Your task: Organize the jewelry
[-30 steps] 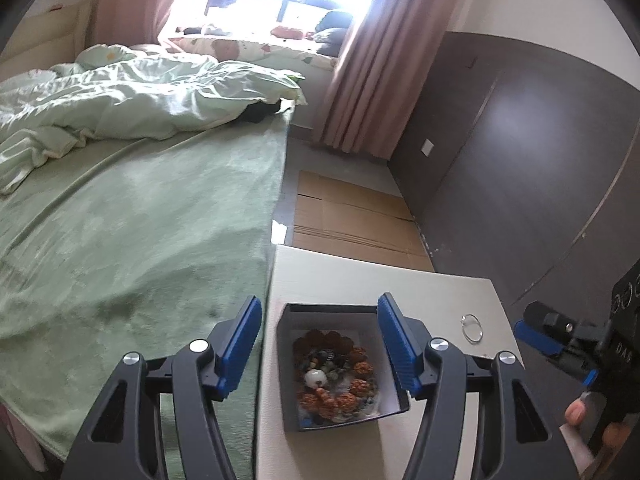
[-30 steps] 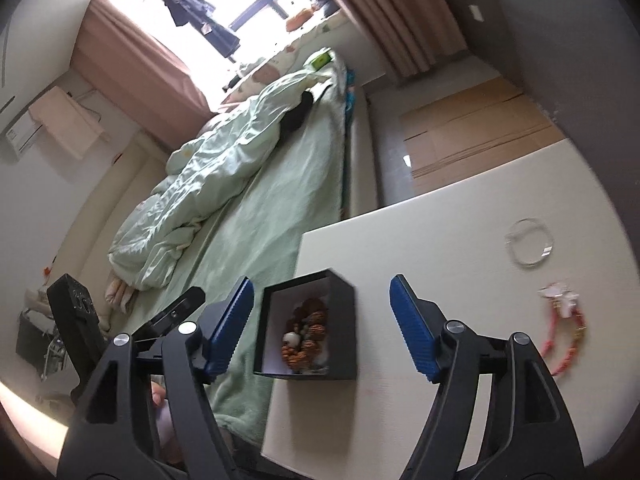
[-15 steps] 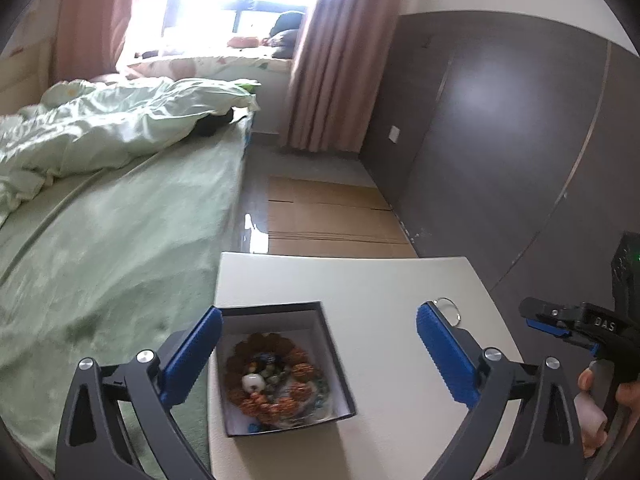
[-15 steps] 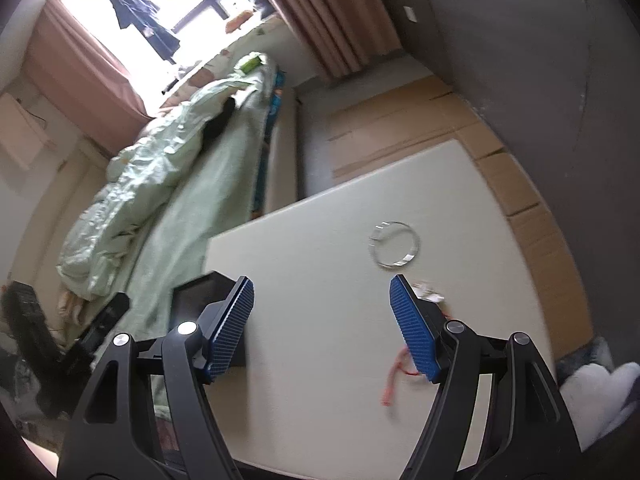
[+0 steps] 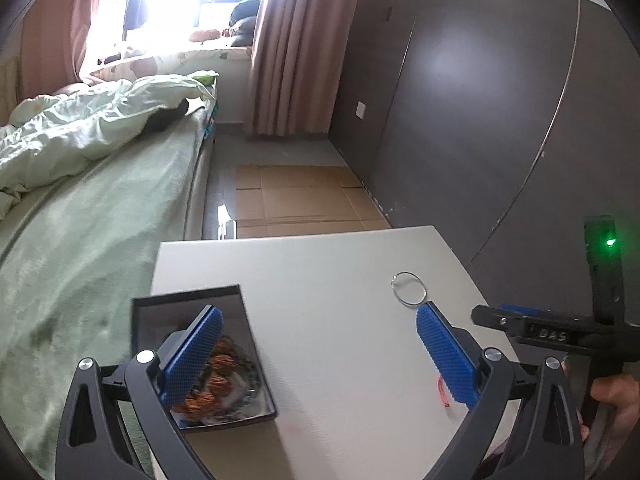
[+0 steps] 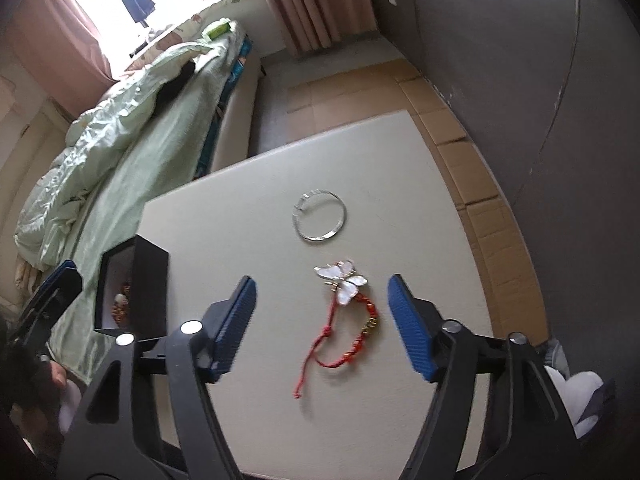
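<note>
right claw (image 6: 320,320) has just been narrowing but isn't gripping yet, hanging over the red cord butterfly bracelet (image 6: 344,320) on the worktop (image 6: 240,240) to bracket it, while the left claw (image 5: 318,354), spread wide and empty, waits by the black jewelry box (image 5: 188,304) it's probably headed for.

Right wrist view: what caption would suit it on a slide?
Open right gripper poised over a red butterfly bracelet, silver bangle beyond.

Open tongs (image 5: 318,354), jewelry box (image 5: 196,312), silver bangle (image 5: 409,294)
</note>
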`<action>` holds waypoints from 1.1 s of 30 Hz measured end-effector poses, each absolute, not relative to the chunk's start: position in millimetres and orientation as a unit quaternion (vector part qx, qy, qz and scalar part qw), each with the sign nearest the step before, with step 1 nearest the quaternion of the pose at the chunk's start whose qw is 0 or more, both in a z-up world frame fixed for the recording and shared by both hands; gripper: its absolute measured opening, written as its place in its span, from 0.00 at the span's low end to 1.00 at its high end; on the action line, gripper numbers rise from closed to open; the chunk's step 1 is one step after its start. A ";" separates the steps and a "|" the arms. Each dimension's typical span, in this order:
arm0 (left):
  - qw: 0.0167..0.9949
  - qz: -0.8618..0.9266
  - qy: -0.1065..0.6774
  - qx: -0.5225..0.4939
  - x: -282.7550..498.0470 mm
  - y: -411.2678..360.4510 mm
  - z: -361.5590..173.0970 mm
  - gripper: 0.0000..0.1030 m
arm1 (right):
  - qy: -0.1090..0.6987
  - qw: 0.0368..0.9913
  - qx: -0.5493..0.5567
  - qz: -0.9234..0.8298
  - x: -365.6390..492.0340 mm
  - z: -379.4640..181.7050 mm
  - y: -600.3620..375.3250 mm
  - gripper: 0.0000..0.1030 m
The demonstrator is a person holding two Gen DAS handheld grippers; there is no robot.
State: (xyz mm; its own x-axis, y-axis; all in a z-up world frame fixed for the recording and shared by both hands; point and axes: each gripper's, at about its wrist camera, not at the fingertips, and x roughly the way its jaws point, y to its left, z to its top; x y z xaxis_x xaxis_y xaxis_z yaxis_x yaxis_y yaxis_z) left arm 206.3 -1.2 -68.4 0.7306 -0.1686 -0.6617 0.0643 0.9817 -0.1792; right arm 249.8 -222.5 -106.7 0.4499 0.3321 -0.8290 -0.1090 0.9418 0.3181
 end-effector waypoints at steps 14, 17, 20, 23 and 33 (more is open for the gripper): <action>0.916 -0.089 0.390 -0.044 230.1 -36.4 -100.5 0.78 | 0.544 0.823 0.084 0.138 278.6 -149.6 -213.2 0.51; 0.915 -0.090 0.390 -0.044 231.1 -36.9 -102.4 0.78 | 0.545 0.823 0.073 0.144 284.0 -153.9 -208.6 0.51; 0.915 -0.086 0.391 -0.047 232.0 -34.2 -103.1 0.78 | 0.549 0.820 0.065 0.145 288.0 -158.1 -205.2 0.47; 0.913 -0.084 0.394 -0.055 232.3 -29.9 -104.9 0.78 | 0.552 0.820 0.052 0.142 289.5 -161.0 -201.9 0.47; 0.909 -0.079 0.404 -0.068 230.4 -21.4 -110.6 0.78 | 0.552 0.824 0.009 0.127 284.9 -162.3 -193.0 0.30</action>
